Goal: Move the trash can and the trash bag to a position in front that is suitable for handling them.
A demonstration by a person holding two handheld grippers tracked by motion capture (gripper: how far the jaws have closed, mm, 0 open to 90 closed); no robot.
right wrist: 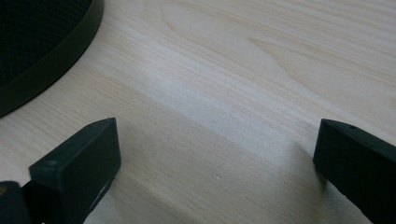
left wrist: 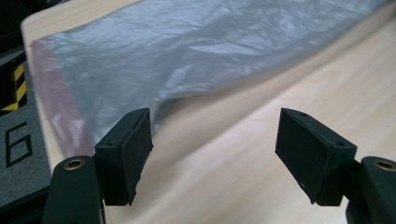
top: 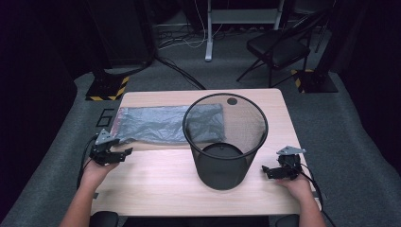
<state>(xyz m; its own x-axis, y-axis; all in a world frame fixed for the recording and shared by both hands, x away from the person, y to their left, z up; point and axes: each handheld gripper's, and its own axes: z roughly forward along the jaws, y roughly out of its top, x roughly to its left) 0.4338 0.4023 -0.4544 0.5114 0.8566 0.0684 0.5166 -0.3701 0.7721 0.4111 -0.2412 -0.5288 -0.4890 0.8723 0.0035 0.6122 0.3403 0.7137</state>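
A flat grey plastic bag (top: 156, 124) lies across the back left of the wooden table (top: 161, 184). A black mesh waste bin (top: 224, 142) stands upright right of centre, in front of the bag's right end. My left gripper (top: 124, 152) hovers at the table's left edge just in front of the bag's near left corner, open. In the left gripper view the bag (left wrist: 187, 51) lies beyond my left gripper (left wrist: 212, 149), with bare wood between the jaws. My right gripper (top: 266, 170) rests low beside the bin's base (right wrist: 42, 60), open (right wrist: 215, 163) over bare table.
A black folding chair (top: 279, 47) stands on the grey carpet behind the table. Stand bases with yellow-black stripes (top: 106, 87) sit on the floor at the back left and back right. A floor mat marked with a 6 (left wrist: 16, 144) lies left of the table.
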